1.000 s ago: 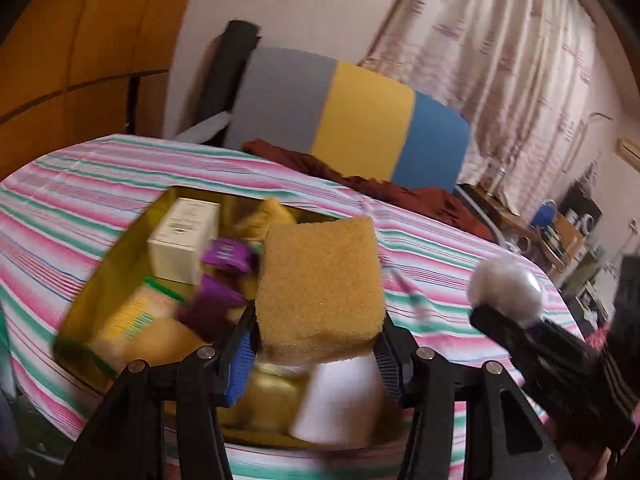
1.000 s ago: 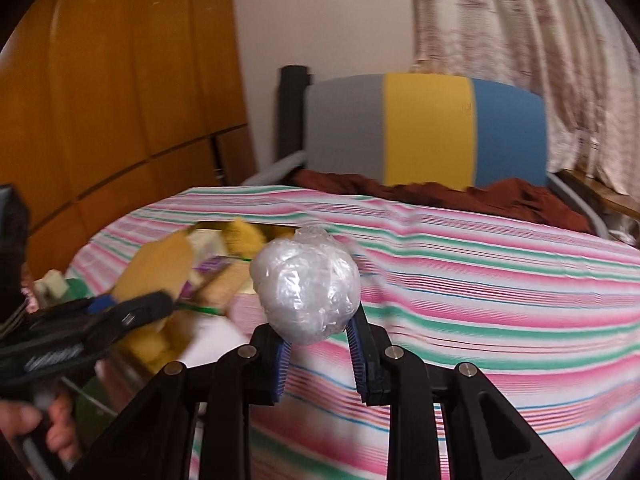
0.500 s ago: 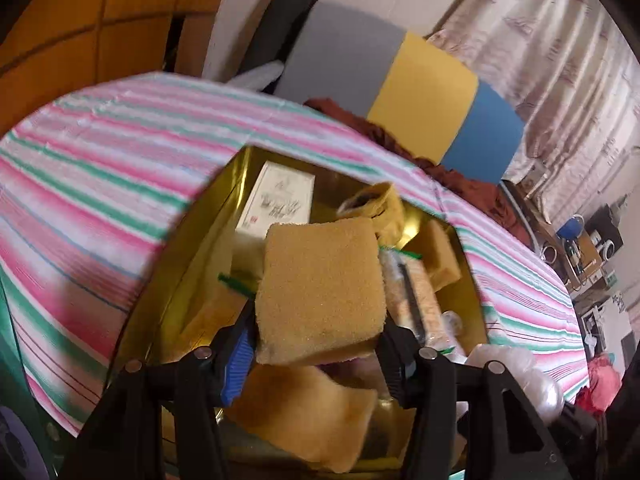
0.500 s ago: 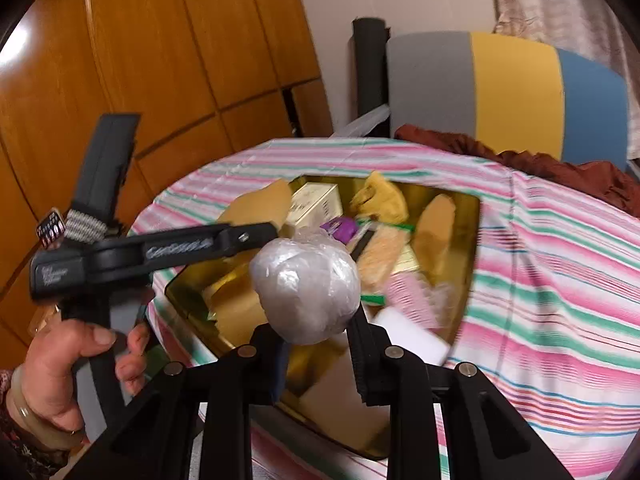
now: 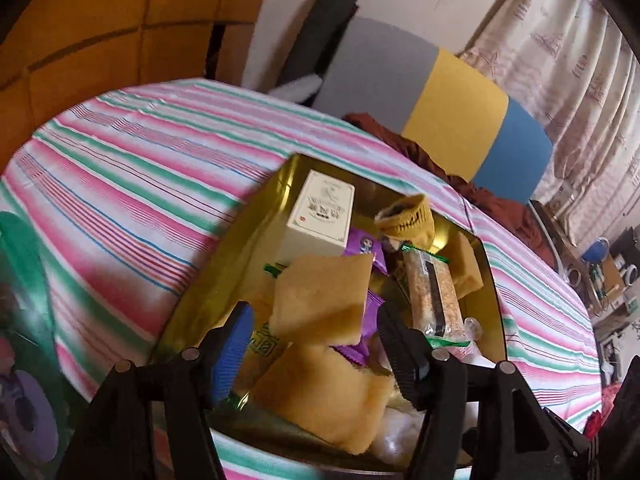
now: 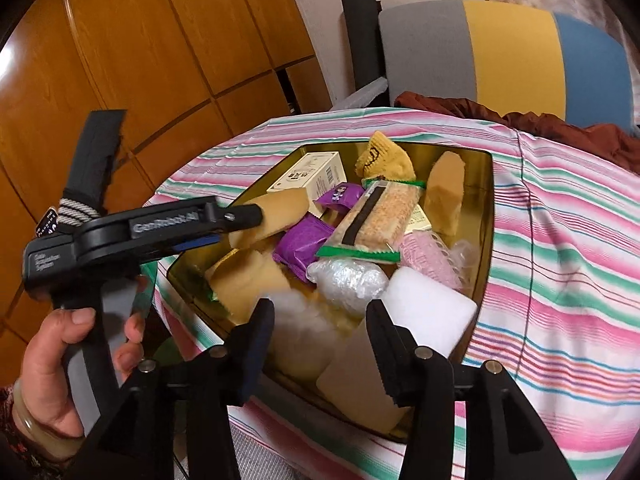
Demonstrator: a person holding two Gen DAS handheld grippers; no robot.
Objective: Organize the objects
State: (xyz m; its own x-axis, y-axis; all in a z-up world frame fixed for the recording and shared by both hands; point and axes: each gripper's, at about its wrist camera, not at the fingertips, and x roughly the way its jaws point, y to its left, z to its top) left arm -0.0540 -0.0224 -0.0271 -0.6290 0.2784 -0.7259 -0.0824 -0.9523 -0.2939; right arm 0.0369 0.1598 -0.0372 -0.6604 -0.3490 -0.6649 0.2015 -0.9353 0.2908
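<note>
Warm, moderately dim indoor light with strong fisheye distortion in both wrist views.

Daylight filtered through the curtain (image 5: 580, 92) at upper right of the left view; dark vignetting filled every corner. The gold tin (image 6: 486, 216) carried soft reflections on its inner walls. The falling sponge (image 5: 324, 296) and the striped cloth (image 5: 120, 184) at far left were blurred; straight edges bowed near the rims.
</note>
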